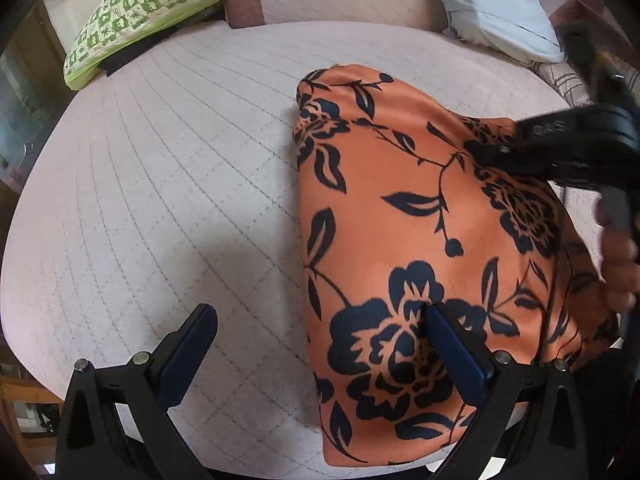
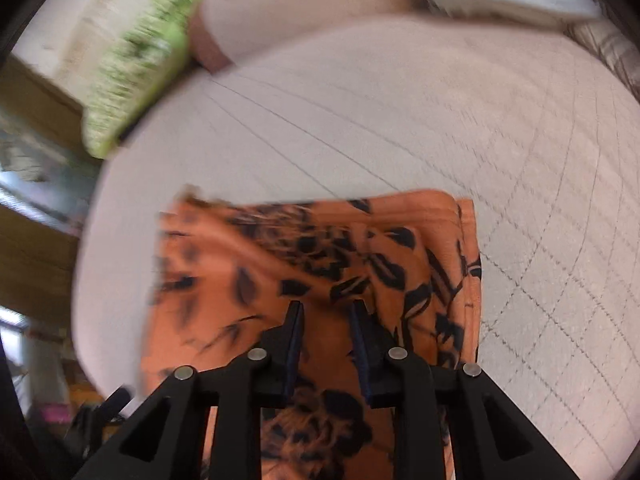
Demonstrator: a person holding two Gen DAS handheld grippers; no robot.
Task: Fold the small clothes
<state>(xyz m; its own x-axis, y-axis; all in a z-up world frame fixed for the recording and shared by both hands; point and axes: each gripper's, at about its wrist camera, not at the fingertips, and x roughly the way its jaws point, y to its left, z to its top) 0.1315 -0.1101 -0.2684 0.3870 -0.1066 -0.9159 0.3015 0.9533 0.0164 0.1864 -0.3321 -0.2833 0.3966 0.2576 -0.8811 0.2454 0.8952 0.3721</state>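
An orange cloth (image 1: 420,240) printed with dark blue flowers lies folded on a pale quilted bed (image 1: 180,200), its long axis running from near the person toward the pillows, so in the left wrist view it fills the right half from about twelve o'clock down to six. The left gripper (image 1: 320,316) hangs above its near left edge with jaws spread wide and nothing between them; one finger sits over bare bed at seven o'clock, the other over a printed flower at five o'clock. The right gripper (image 2: 326,312), seen blurred in its own view, is directly over the cloth, which spreads from it toward eleven and one o'clock; its jaws stand narrowly apart with no fabric visibly pinched, only cloth below. It looks the nearer of the two to the cloth's far end, so the coming fold probably turns on that side. A green patterned cushion (image 1: 148,12) lies well apart at ten o'clock, and a pale pillow (image 1: 496,4) at one o'clock.
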